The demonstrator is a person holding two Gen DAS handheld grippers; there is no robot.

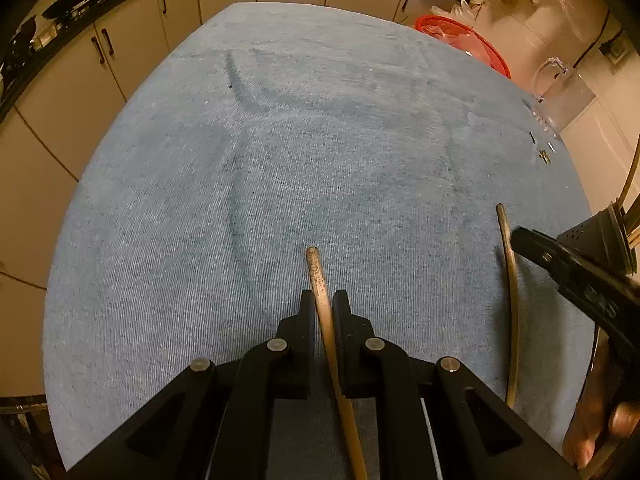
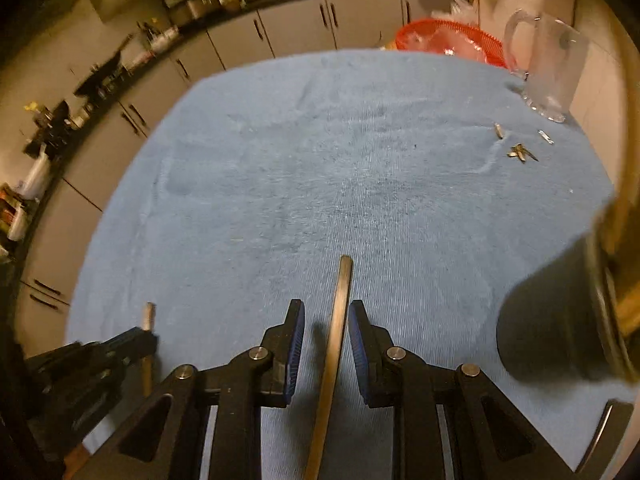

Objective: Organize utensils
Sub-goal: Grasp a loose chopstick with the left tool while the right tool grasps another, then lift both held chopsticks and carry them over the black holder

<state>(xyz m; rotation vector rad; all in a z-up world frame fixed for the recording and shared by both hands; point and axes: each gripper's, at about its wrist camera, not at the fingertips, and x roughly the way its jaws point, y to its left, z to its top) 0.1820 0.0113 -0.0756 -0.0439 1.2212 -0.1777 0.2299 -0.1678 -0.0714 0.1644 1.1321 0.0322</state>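
My left gripper (image 1: pixel 324 300) is shut on a wooden chopstick (image 1: pixel 320 280) over the blue cloth (image 1: pixel 280 160); its end sticks out past the fingers. My right gripper (image 2: pixel 326 314) is open, its jaws standing either side of a second chopstick (image 2: pixel 340 300) without touching it. That second chopstick also shows in the left wrist view (image 1: pixel 510 280), with the right gripper beside it. The left gripper and its chopstick (image 2: pixel 148 316) show at lower left in the right wrist view. A black utensil holder (image 2: pixel 560 320) with wooden utensils in it stands at the right (image 1: pixel 600 236).
A clear glass mug (image 2: pixel 548 64) stands at the cloth's far right corner, with small metal bits (image 2: pixel 520 152) near it. A red basket (image 2: pixel 448 40) sits beyond the table's far edge. Kitchen cabinets (image 1: pixel 120 40) run behind and to the left.
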